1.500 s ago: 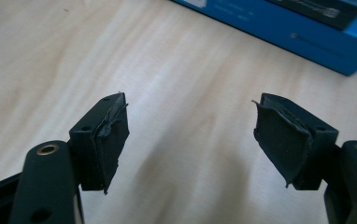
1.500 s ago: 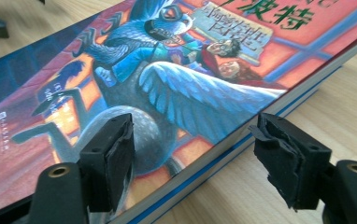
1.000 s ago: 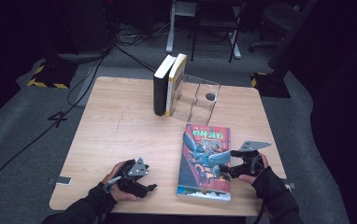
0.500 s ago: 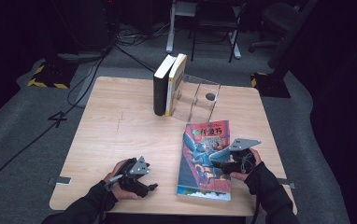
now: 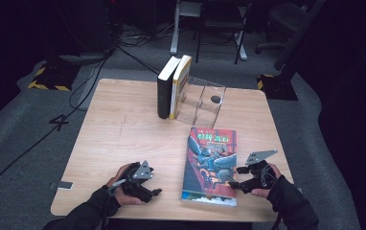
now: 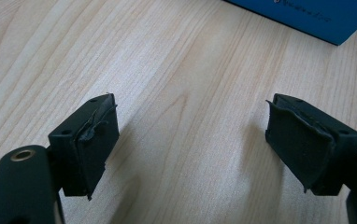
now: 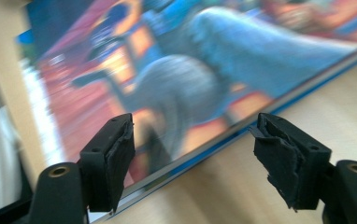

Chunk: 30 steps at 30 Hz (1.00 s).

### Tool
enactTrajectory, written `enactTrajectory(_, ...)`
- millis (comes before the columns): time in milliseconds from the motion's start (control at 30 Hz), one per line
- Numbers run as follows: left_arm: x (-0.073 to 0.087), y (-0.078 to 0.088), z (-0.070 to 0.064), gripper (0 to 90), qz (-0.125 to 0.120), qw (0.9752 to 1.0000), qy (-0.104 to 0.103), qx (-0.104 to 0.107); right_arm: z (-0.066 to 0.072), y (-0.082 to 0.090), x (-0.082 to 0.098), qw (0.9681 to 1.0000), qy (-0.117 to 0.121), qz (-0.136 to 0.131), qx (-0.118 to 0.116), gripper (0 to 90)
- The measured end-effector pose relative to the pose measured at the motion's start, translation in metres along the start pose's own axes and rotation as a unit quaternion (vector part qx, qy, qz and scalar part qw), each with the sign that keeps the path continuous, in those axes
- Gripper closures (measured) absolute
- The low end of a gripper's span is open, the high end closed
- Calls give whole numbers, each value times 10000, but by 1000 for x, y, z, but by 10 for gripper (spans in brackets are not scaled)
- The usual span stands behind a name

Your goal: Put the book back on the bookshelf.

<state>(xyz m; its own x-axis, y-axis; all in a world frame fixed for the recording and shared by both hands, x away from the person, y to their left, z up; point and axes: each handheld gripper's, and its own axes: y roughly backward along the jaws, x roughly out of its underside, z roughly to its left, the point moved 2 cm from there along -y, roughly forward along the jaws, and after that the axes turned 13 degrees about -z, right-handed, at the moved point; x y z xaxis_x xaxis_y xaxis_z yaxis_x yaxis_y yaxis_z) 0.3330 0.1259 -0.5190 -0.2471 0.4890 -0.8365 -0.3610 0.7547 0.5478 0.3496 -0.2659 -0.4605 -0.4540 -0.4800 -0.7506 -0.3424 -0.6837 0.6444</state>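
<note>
Wooden table carries the picture book; right hand-held gripper at its right edge, jaws spread (just reopening), left hand-held gripper spread left of it.

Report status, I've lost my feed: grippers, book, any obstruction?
Left gripper open, idle on table. Right gripper open at book edge, jaws just opening. Book flat. Nothing blocking.

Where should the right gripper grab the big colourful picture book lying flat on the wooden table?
Probably the long right edge of the colourful picture book, coming in level from the right. The book lies flat on the wooden table, so only its thin edges offer a hold. The right gripper sits open at that edge, one jaw over the cover and one beside it.
</note>
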Motion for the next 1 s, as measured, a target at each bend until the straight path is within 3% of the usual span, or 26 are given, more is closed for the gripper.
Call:
enactTrajectory(133, 0, 0, 0, 173, 0, 10000, -4, -4, 4, -1, -1, 9999, -67, 145, -56, 278)
enactTrajectory(200, 0, 0, 0, 173, 0, 10000, -1, 1, 2, 0, -1, 9996, -234, 120, -38, 312)
enactTrajectory(267, 0, 0, 0, 173, -4, 10000, -6, 2, -2, -2, -1, 9989, -413, 195, 49, 246)
enactTrajectory(333, 0, 0, 0, 173, -3, 10000, 18, -11, -5, -4, 0, 9984, -528, 213, 13, 240)
enactTrajectory(500, -1, -1, -1, 173, 4, 10000, -12, 17, -3, -8, -6, 9990, -315, 318, 23, 237)
enactTrajectory(833, -1, -1, -2, 173, -12, 10000, -54, -24, 7, -8, -14, 9986, 222, 261, 399, 268)
enactTrajectory(1000, -1, -1, -1, 173, 3, 10000, -36, -5, 2, -11, -18, 9987, 241, 194, 416, 274)
